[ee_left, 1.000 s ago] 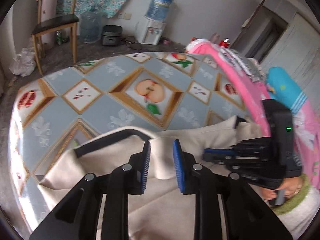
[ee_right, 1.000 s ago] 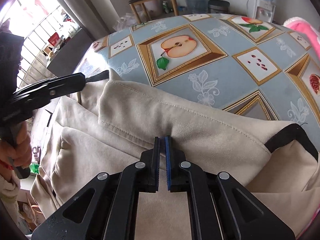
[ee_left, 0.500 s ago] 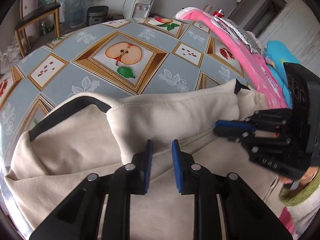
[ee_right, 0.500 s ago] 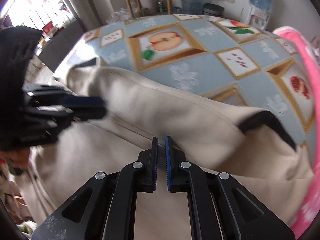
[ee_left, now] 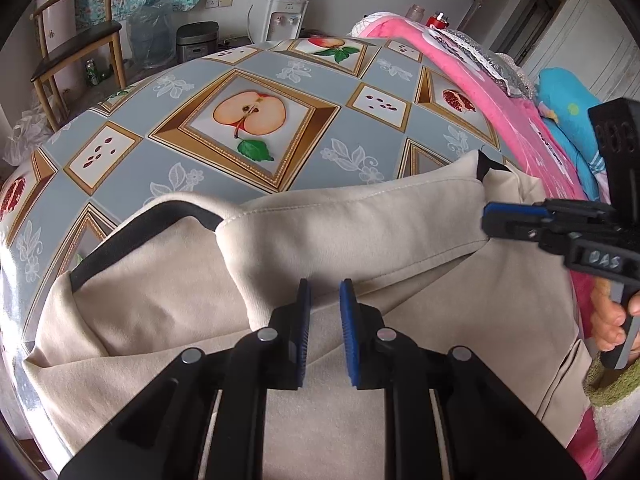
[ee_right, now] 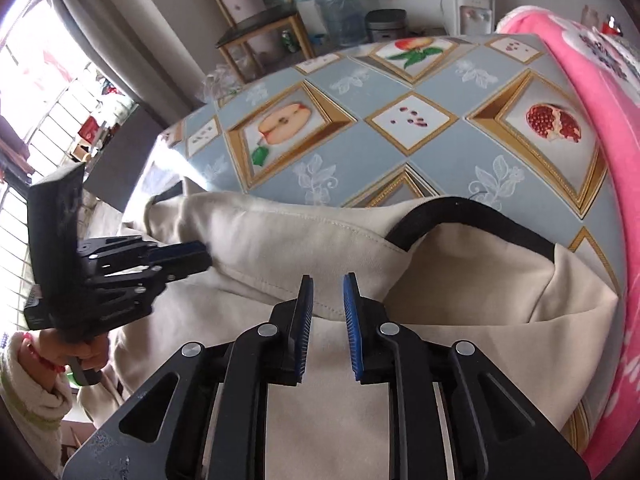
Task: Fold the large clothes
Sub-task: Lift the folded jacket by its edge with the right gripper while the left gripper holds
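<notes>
The cream garment (ee_left: pixel 328 240) (black-trimmed at its edges) lay folded over on the near part of the fruit-patterned tablecloth (ee_left: pixel 304 80). The left gripper (ee_left: pixel 322 300) hovered over its fold, jaws slightly apart, gripping nothing. The right gripper (ee_right: pixel 328 292) had just been opening, jaws apart above the cloth, nothing between them.

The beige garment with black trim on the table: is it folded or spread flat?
Partly folded. One stitched edge of the beige garment is turned over onto its lower layer, with the black trim curving at the fold.
</notes>
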### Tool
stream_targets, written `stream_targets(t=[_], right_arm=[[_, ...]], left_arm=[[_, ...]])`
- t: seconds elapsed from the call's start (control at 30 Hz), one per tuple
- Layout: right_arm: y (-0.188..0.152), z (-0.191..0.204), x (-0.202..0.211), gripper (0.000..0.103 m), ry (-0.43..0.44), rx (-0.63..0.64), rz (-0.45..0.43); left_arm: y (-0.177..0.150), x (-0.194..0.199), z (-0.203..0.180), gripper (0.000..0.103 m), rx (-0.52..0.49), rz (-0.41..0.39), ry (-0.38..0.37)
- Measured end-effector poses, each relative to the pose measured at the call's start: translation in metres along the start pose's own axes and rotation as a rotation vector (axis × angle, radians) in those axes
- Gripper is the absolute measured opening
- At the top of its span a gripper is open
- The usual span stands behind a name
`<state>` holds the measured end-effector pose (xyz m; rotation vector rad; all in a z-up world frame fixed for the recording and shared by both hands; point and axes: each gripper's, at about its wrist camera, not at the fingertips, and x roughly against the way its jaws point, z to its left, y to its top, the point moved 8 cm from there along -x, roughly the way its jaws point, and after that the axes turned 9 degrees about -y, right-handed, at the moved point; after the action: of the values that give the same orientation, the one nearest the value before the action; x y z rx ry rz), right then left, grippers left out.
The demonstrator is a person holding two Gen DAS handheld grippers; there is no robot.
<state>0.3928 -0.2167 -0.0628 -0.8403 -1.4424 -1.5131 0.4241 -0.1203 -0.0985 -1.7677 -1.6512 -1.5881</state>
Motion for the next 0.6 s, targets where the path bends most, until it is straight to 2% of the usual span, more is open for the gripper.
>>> stream_targets(t=[0.07, 0.1, 0.17, 0.2, 0.23, 0.27, 0.3, 0.33, 0.43, 0.6], right_arm=[[-0.006, -0.001, -0.019, 0.018, -0.059, 0.029, 0.039], [-0.005, 0.001, -0.021, 0.018, -0.08, 0.043, 0.012], [-0.004, 0.002, -0.018, 0.02, -0.106, 0.033, 0.022], [-0.004, 0.003, -0.011, 0.024, -0.099, 0.008, 0.021], [-0.004, 0.005, -0.003, 0.041, -0.082, -0.007, 0.011], [-0.004, 0.007, 0.009, 0.055, -0.068, -0.013, -0.01], [-0.005, 0.009, 0.026, 0.058, -0.071, -0.011, -0.041], [-0.006, 0.012, 0.04, 0.059, -0.08, -0.002, -0.064], [-0.021, 0.021, 0.09, 0.073, -0.085, 0.021, -0.127], [-0.065, 0.035, 0.157, 0.086, -0.066, 0.022, -0.247]], left_arm=[[0.0, 0.0, -0.001, 0.016, 0.001, 0.001, 0.005], [0.0, 0.0, -0.001, 0.016, 0.003, 0.001, 0.007], [0.0, 0.005, -0.003, 0.016, 0.013, 0.007, 0.01], [-0.001, 0.009, -0.004, 0.022, 0.018, 0.008, 0.009], [-0.001, 0.015, -0.007, 0.034, 0.024, 0.007, 0.011], [-0.002, 0.023, -0.01, 0.041, 0.023, 0.002, 0.021], [-0.004, 0.036, -0.014, 0.05, 0.008, -0.009, 0.04], [-0.008, 0.047, -0.019, 0.054, -0.014, -0.02, 0.055], [-0.026, 0.085, -0.029, 0.064, -0.055, -0.036, 0.108], [-0.082, 0.151, -0.043, 0.076, -0.037, -0.122, 0.115]])
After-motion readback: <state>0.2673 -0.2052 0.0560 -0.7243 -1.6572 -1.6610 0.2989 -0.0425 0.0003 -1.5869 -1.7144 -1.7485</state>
